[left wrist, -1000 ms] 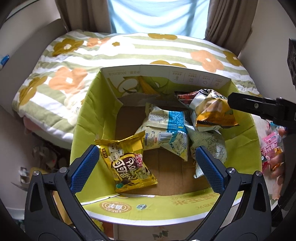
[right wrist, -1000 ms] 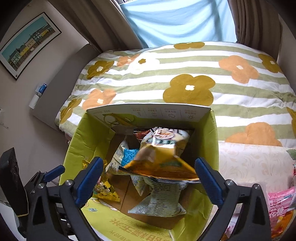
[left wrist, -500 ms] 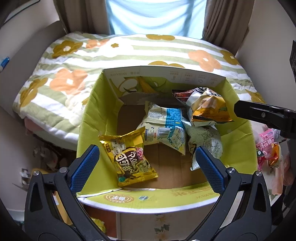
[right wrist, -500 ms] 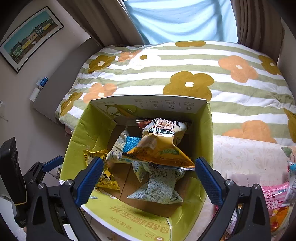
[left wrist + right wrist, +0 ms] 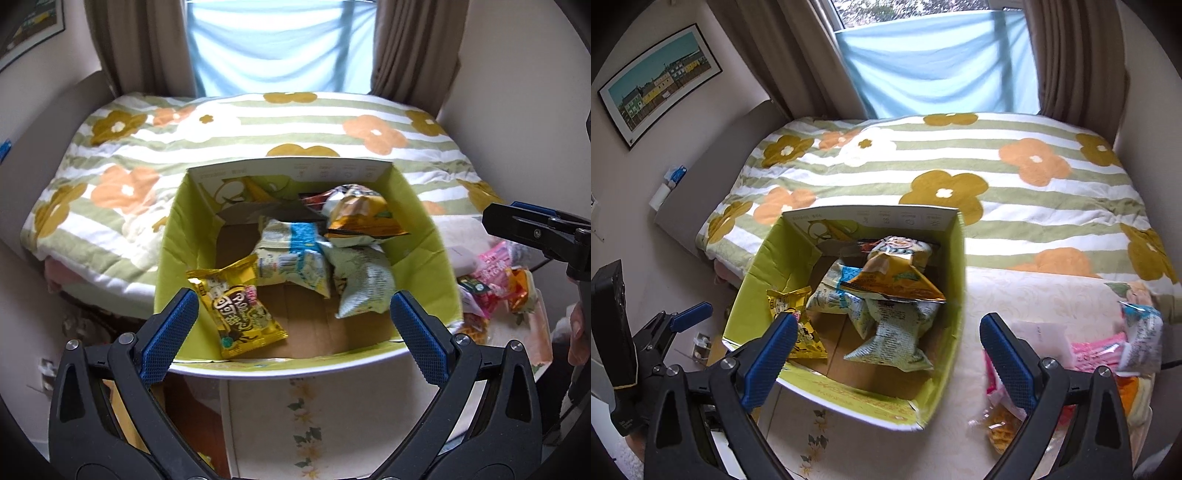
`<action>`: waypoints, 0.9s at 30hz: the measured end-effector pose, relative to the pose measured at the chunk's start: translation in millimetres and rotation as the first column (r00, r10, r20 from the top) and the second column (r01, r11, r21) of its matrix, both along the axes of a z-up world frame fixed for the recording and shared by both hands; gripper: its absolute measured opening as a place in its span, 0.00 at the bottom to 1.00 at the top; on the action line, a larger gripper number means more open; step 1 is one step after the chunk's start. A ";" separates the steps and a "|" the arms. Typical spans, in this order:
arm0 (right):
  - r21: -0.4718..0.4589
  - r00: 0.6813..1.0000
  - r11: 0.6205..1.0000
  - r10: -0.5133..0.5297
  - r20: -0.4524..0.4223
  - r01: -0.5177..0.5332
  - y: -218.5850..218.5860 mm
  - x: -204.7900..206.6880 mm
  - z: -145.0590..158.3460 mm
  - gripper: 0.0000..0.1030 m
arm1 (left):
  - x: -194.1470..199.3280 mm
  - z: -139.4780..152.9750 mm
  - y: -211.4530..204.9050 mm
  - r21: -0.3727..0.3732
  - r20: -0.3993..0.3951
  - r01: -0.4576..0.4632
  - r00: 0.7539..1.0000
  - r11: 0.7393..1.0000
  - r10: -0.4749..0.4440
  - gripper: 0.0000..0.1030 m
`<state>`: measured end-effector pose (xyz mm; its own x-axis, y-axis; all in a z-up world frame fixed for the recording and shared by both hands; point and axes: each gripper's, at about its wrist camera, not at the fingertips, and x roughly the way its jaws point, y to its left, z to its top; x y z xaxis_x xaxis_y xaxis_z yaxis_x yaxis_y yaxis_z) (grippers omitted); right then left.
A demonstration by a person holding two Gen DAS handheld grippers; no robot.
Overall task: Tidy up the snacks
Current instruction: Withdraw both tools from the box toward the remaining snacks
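Note:
An open green cardboard box (image 5: 424,236) (image 5: 764,258) holds several snack bags: a yellow bag (image 5: 236,306) (image 5: 790,306) at its near left, a white-and-blue bag (image 5: 291,254) in the middle, an orange bag (image 5: 362,221) (image 5: 897,280) on top at the right, a pale green bag (image 5: 897,332) under it. My left gripper (image 5: 291,325) hangs open and empty above the box's near edge. My right gripper (image 5: 886,350) is open and empty too, over the box's near right corner. More snacks lie on the table right of the box: pink packs (image 5: 1097,350) and a waffle pack (image 5: 1001,428).
The box stands on a cream floral tablecloth (image 5: 1034,295) beside a bed with a flower-striped quilt (image 5: 960,173). Curtains and a window are behind the bed. A framed picture (image 5: 661,81) hangs on the left wall. A hand (image 5: 578,332) shows at the right edge.
Both grippers have pulled back and up from the box, which looks smaller now. The orange bag, earlier between the right fingers, now lies on the pile in the box.

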<state>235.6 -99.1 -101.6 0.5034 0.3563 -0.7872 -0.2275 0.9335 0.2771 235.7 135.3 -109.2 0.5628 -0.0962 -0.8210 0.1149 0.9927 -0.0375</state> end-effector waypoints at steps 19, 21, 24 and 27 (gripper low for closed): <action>-0.068 0.964 0.962 -0.260 0.048 0.263 -156.3 -68.3 11.8 0.96 | -19.2 8.9 -151.1 -0.026 0.025 0.246 0.969 0.969 -0.245 1.00; -0.073 0.967 0.964 -0.252 0.031 0.254 -171.6 -68.9 5.5 0.96 | -18.0 6.3 -170.7 -0.042 0.017 0.240 0.971 0.970 -0.239 1.00; -0.083 0.974 0.971 -0.224 0.015 0.225 -193.9 -68.6 -7.0 0.96 | -14.0 -0.5 -197.3 -0.050 0.003 0.229 0.973 0.972 -0.229 1.00; -0.096 0.982 0.978 -0.188 0.000 0.187 -209.2 -68.7 -21.8 0.96 | -6.4 -9.5 -223.5 -0.045 -0.014 0.210 0.978 0.977 -0.210 1.00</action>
